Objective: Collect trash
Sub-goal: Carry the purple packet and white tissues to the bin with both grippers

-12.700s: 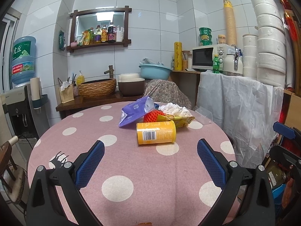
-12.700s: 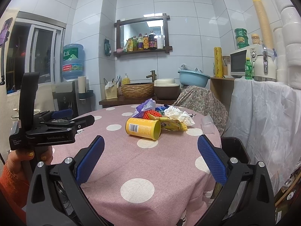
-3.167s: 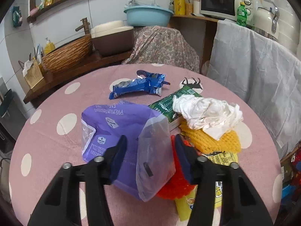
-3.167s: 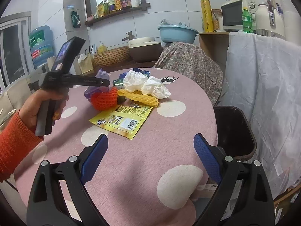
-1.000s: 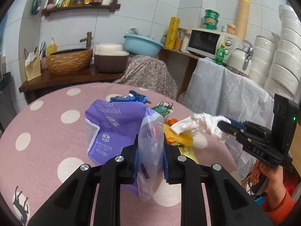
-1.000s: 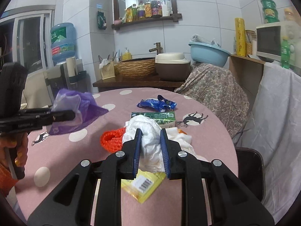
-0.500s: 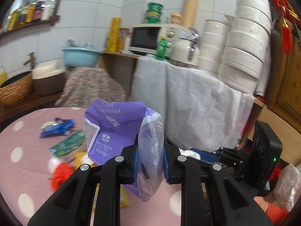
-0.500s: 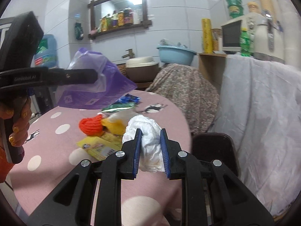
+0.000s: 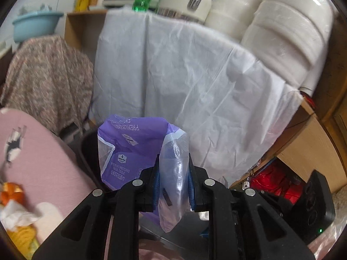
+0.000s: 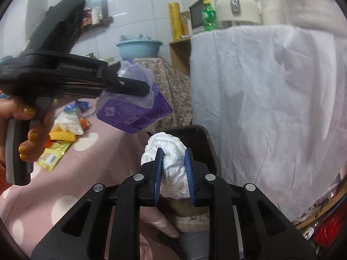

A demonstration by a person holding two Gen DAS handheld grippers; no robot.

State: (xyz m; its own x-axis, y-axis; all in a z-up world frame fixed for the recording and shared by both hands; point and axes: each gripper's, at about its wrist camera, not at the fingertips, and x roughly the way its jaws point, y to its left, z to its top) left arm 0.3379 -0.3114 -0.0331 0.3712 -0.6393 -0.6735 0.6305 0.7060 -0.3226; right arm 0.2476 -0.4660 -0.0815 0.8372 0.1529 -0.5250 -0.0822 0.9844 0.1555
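Left wrist view: a white cloth (image 9: 195,82) draped over a counter fills the middle of the frame, with stacked white tubs (image 9: 288,32) at upper right and the pink dotted table (image 9: 39,151) reduced to a wedge at lower left; half a second ago the table spread wider across the lower left. The left gripper (image 9: 173,186) is clamped on the purple tissue bag (image 9: 130,151), which rises from the pads at centre, in front of the black bin (image 9: 86,147).

Right wrist view: the same cloth covers the right half, tiled wall at upper left. The right gripper (image 10: 173,171) pinches the white crumpled tissue (image 10: 171,156) at lower centre, now over the bin, earlier over the table. The other tool and its purple bag sit upper left; yellow wrappers (image 10: 54,151) lie on the table at left.
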